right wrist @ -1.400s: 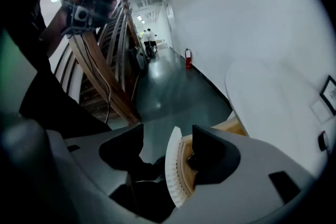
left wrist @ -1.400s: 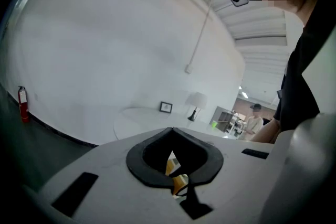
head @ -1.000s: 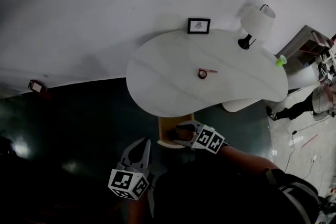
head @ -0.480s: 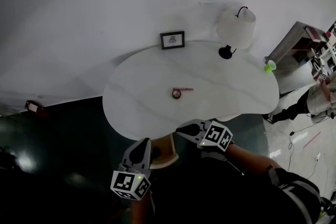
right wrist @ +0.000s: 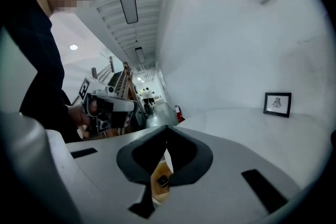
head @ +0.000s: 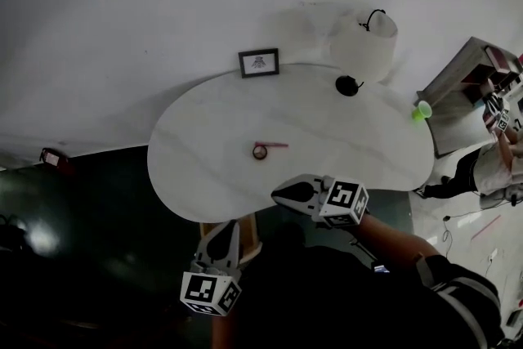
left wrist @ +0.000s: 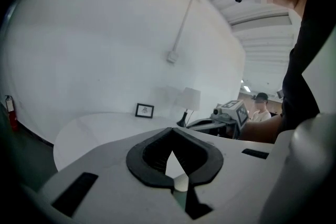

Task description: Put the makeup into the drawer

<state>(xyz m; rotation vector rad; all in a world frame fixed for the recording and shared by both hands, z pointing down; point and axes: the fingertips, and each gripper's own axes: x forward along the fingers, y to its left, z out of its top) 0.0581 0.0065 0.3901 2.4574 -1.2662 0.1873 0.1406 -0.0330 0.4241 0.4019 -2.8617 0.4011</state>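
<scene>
A small round makeup item (head: 260,151) and a pink stick (head: 276,145) lie together in the middle of the white table (head: 196,159). A wooden drawer (head: 249,239) juts out under the table's near edge; in the right gripper view a small dark item (right wrist: 164,181) lies in the drawer (right wrist: 157,171). My right gripper (head: 278,192) hovers over the table's near edge, shut and empty (right wrist: 167,128). Just in front of the drawer, my left gripper (head: 228,226) is shut with nothing held (left wrist: 170,131).
A framed picture (head: 258,62) and a white lamp (head: 365,41) stand at the table's far side by the wall. A green cup (head: 422,110) sits at the right end. Shelving (head: 474,82) and another person (head: 490,167) are at the right.
My right gripper has left the drawer and risen to the table's edge, its jaws now closed. The left gripper has shifted too, and the head view has swung so the table sits further left.
</scene>
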